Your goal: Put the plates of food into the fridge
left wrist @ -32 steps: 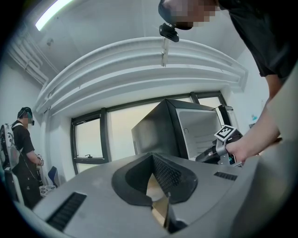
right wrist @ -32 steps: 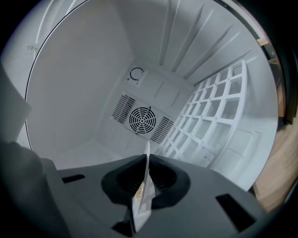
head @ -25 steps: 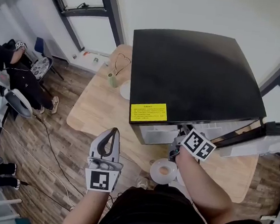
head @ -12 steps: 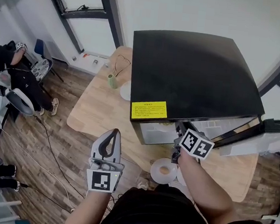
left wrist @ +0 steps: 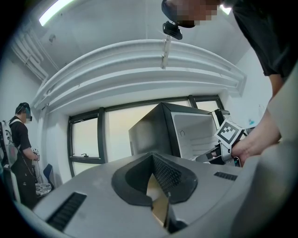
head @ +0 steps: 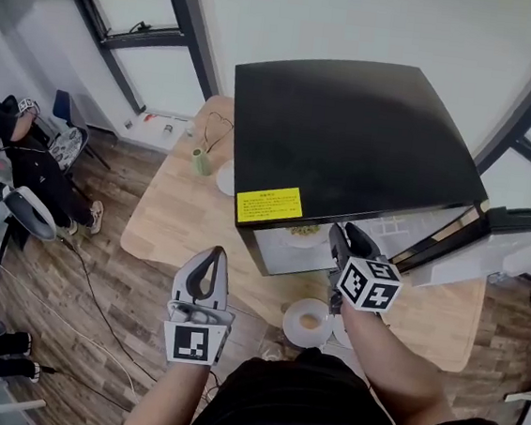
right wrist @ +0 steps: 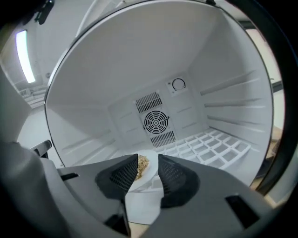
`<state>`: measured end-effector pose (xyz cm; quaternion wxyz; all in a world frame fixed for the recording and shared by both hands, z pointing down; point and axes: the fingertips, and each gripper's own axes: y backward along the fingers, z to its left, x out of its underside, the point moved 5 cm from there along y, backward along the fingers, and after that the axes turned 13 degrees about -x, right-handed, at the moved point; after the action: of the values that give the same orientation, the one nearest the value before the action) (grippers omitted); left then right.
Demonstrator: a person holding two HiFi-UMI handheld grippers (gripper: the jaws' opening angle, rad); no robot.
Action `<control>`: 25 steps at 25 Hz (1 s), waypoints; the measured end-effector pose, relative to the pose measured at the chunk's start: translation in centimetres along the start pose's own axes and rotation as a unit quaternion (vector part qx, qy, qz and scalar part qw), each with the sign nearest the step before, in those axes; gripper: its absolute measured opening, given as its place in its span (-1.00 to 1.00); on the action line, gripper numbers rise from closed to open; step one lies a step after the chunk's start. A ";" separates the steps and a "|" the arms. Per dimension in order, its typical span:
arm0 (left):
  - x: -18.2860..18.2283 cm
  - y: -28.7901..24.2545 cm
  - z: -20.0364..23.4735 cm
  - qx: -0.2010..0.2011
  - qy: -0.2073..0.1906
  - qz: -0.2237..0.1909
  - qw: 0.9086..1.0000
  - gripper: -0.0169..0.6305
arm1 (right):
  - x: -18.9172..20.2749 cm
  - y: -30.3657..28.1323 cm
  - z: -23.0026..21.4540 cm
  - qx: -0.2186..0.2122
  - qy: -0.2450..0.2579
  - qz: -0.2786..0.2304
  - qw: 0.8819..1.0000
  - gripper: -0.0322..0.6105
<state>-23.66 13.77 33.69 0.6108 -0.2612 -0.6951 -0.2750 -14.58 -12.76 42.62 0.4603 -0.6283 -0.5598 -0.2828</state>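
The black fridge (head: 348, 140) stands on the wooden table (head: 175, 216) with its door (head: 517, 245) swung open to the right. Inside it, a white plate of noodle-like food (right wrist: 149, 174) rests on the floor of the compartment, and it also shows at the fridge mouth (head: 303, 231). My right gripper (head: 346, 237) (right wrist: 148, 160) is open just in front of this plate, its pads clear of the rim. A second plate of food (head: 309, 322) sits on the table near my body. My left gripper (head: 209, 254) (left wrist: 153, 160) hangs shut and empty off the table's left.
A third white plate (head: 224, 177) and a green cup (head: 200, 160) stand on the table left of the fridge. A white wire shelf (right wrist: 212, 144) fills the fridge's right side. A person sits by chairs (head: 27, 149) at far left; cables run across the floor.
My right gripper has opened off the plate inside the fridge and drawn back a little toward me. The left gripper has stayed almost still.
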 end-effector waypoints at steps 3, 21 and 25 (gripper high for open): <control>0.1 0.0 -0.3 0.010 -0.006 0.000 1.000 -0.94 | -0.2 1.4 0.4 -0.001 0.030 -0.010 0.999 -0.43; 2.2 1.4 -4.2 0.137 0.007 -0.017 0.990 -0.93 | 5.1 13.8 -1.9 0.114 -0.005 -0.066 0.991 -0.44; 2.5 1.6 -6.1 0.175 0.002 -0.021 0.984 -0.94 | 7.5 17.3 -2.4 0.143 -0.029 -0.080 0.986 -0.44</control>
<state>-18.53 10.75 36.95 0.6425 -0.1351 -0.7367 -0.1621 4.03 -10.70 45.60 0.5050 -0.5175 -0.6556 -0.2176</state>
